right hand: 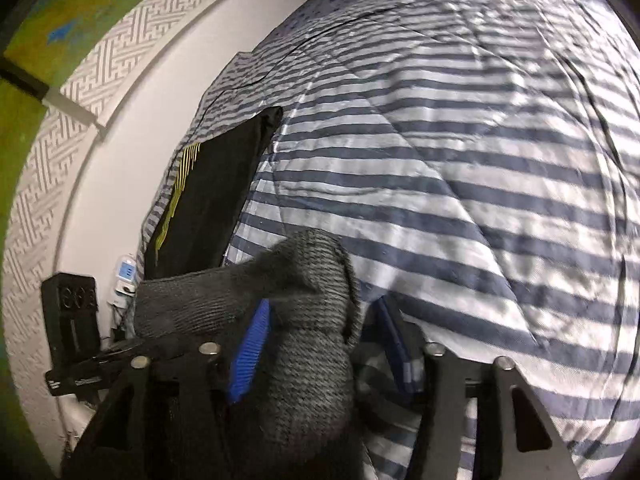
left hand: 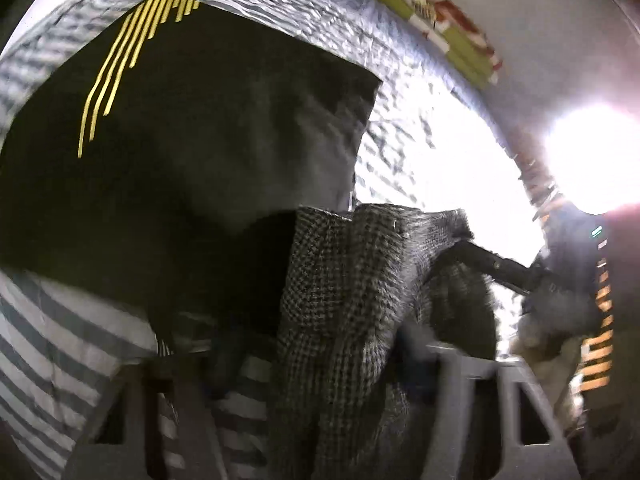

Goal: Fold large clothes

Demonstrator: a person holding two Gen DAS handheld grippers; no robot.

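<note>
Because both tongs pinch the same grey houndstooth knitted garment (left hand: 336,320), I read it as held up between them, off the blue-and-white striped bedspread (right hand: 460,184), so the cloth hangs free and can be laid flat for a fold. My left tongs (left hand: 320,384) look clamped on a thick bunch of it near one edge, though blur hides the tips. My right tongs (right hand: 316,344) hold another bunch, which wraps over the blue pad (right hand: 250,356) on one finger; the jaws stand fairly wide, filled by the fabric, so I judge them gripping rather than idle. In the left wrist view the other black tool (left hand: 500,268) reaches into the same garment. Behind it, a black folded garment with yellow stripes (left hand: 192,128) lies flat on the bedspread near the white wall (right hand: 120,152), apparently already set aside to keep the middle of the bed free.
</note>
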